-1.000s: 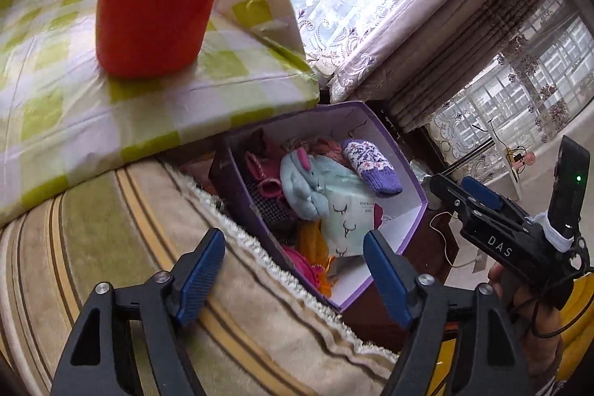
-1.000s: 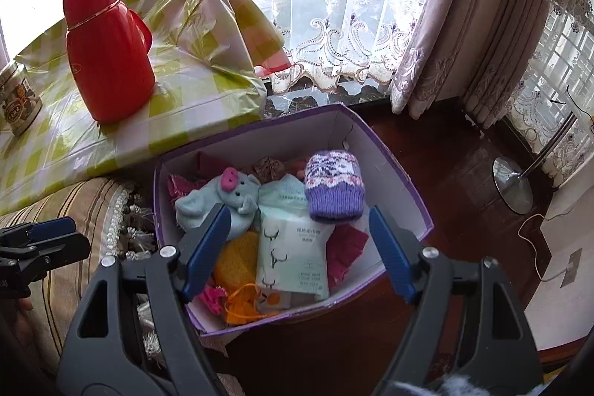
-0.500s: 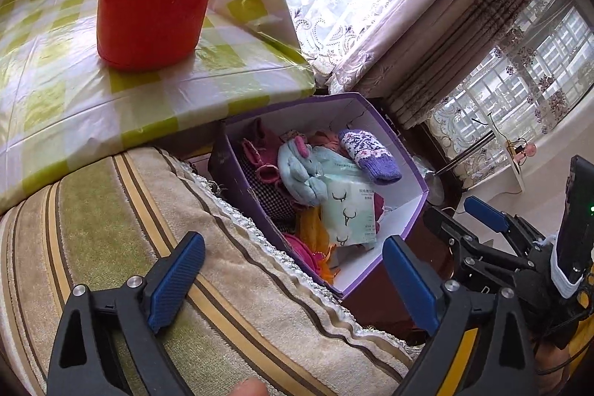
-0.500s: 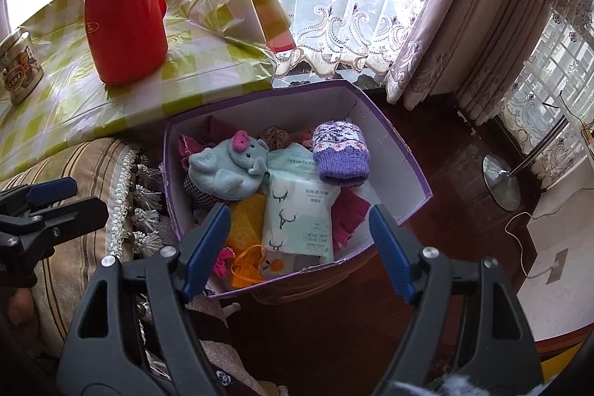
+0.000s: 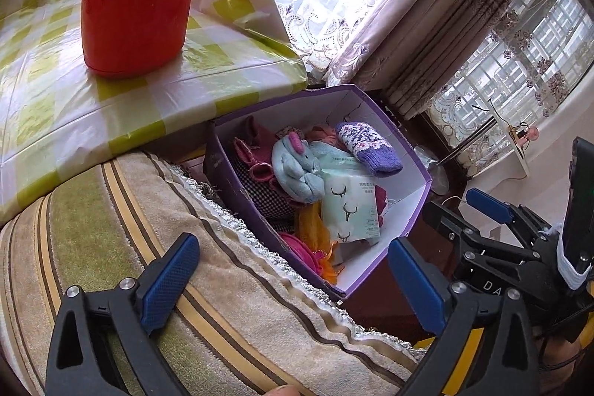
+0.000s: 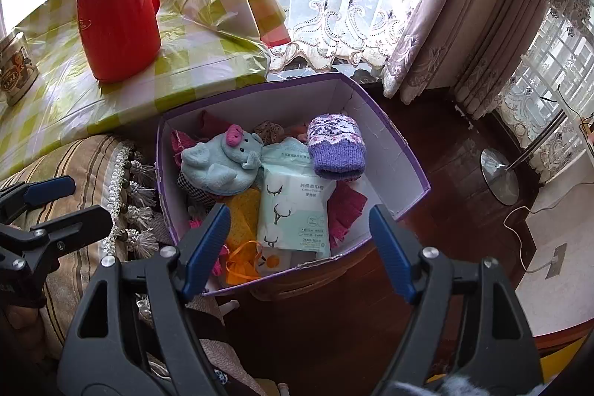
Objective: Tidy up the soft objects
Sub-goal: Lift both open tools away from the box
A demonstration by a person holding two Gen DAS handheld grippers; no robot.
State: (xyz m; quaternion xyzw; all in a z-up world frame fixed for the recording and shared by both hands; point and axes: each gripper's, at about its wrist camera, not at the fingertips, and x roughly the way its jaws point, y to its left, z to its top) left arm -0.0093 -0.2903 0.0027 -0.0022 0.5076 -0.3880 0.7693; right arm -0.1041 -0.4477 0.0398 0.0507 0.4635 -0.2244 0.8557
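Lately the views have widened: both grippers have drawn back from the box, which a second ago filled more of each picture.

At the far left a tin (image 6: 15, 69) stands by the table's (image 6: 55, 106) left edge, with a red flask (image 6: 117, 10) near the middle of the checked cloth. Neither has moved. Below the table's near edge lies a striped cushion (image 5: 111, 229), and the left gripper (image 5: 291, 270) hangs over it, jaws spread a little wider than a second ago and holding nothing.

Next comes the purple box (image 6: 389, 151), set just off the table's near right corner, beside the cushion's fringe. The soft things all lie inside it as they did:
- an elephant (image 6: 219, 166) against the left wall
- a tissue pack (image 6: 297, 214) in the middle, reaching toward the near edge
- a knit mitten (image 6: 336, 151) toward the far right corner, overlapping the pack's top
- an orange ribbon (image 6: 241, 262) in the near left corner

Red and pink cloth fills the gaps; what those pieces are I cannot quite tell.

The right gripper (image 6: 299, 232) hovers above the box's near edge, jaws wide apart and empty, higher than before. To the right there is only dark floor and a lamp base (image 6: 497, 177).

With both grippers empty and backing off, and nothing soft left outside the box that these views show, the gathering looks done or nearly so. If anything remains, it is probably tidying the pile, and the limp cloth would bunch under a pinch.
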